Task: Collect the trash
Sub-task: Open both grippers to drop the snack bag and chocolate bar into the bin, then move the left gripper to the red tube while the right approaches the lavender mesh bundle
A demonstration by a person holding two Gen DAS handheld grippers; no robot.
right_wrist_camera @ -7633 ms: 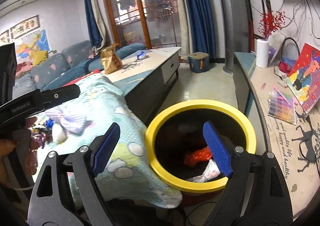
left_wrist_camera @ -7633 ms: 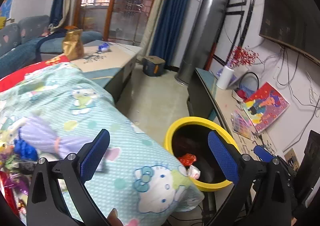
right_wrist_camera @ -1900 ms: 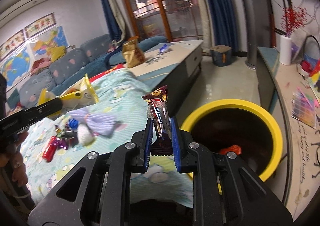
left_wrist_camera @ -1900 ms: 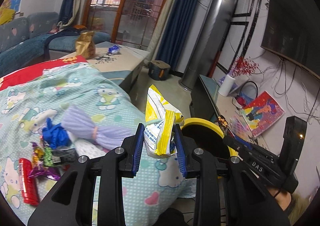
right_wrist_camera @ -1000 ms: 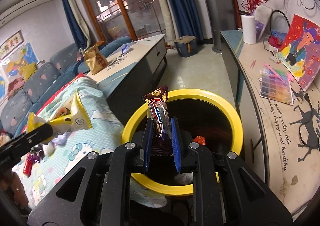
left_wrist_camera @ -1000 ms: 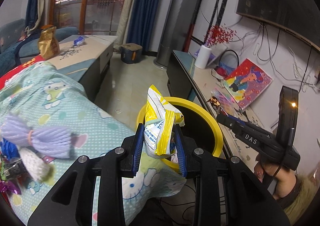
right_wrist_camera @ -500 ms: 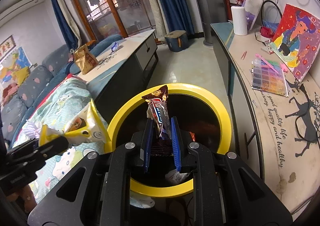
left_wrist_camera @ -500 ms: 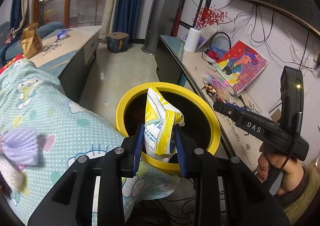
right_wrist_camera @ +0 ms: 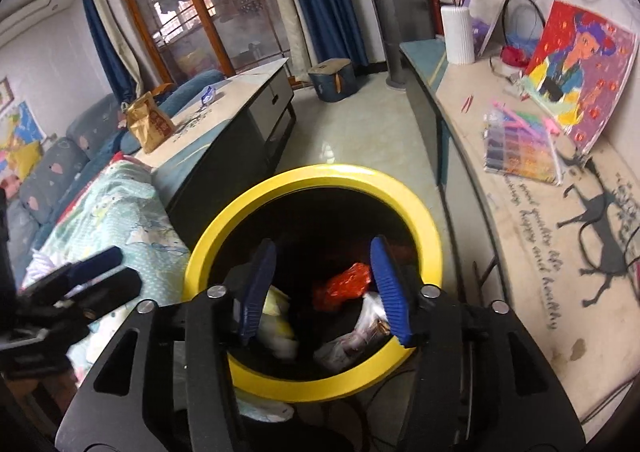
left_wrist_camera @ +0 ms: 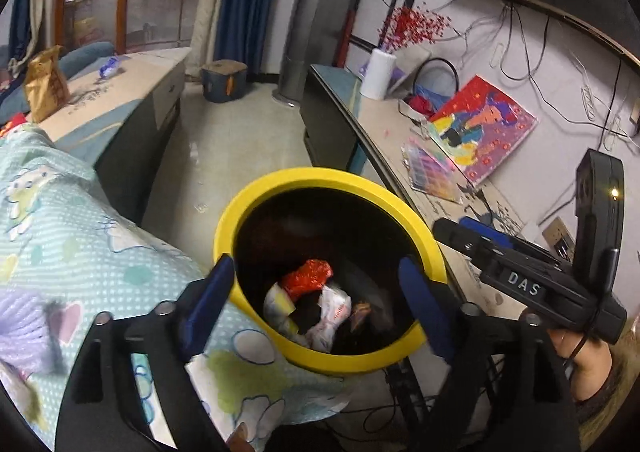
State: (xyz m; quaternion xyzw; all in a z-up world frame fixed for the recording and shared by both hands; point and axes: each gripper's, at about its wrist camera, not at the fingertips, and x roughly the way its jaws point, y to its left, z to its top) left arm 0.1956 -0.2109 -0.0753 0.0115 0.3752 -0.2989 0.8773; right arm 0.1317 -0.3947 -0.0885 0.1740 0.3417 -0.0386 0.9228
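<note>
A black bin with a yellow rim (left_wrist_camera: 320, 177) (right_wrist_camera: 320, 173) stands on the floor beside the bed. My left gripper (left_wrist_camera: 316, 302) hangs over its near edge, jaws opening wide with nothing between them. My right gripper (right_wrist_camera: 322, 292) is over the same bin, jaws opening and empty; it also shows at the right of the left wrist view (left_wrist_camera: 472, 230). In the bin lie a red wrapper (left_wrist_camera: 307, 276) (right_wrist_camera: 347, 282), the yellow-and-white snack bag (left_wrist_camera: 278, 302) (right_wrist_camera: 276, 310), white wrappers (left_wrist_camera: 332, 310) and a dark snack wrapper (left_wrist_camera: 362, 312) (right_wrist_camera: 374, 326).
A cartoon-print blanket (left_wrist_camera: 80, 244) covers the bed left of the bin, with a purple cloth (left_wrist_camera: 20, 324) on it. A low TV bench (right_wrist_camera: 500, 179) with a painting (right_wrist_camera: 580, 63) and a bead box (right_wrist_camera: 520, 147) runs along the right. A coffee table (right_wrist_camera: 224, 111) holds a brown bag (right_wrist_camera: 149, 121).
Both grippers have opened over the bin. The yellow snack bag has dropped from the left one and the dark snack wrapper from the right one; both now lie in the bin.
</note>
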